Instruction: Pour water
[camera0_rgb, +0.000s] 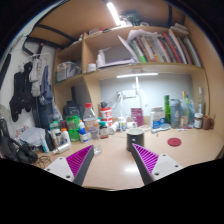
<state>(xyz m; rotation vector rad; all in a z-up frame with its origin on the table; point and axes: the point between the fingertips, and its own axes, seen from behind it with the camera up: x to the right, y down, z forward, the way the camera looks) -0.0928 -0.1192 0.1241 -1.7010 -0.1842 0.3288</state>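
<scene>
The jaws stand apart over a bare wooden surface (112, 165); bottles (90, 122) crowd its far edge, below shelves of books (160, 48).

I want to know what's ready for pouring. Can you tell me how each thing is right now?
gripper: open, holding nothing, above the bare desk
dark cup: upright on the desk, beyond the fingers
red lid: lying flat on the desk
red-capped bottle: upright, cap on
books: leaning on the shelf
</scene>
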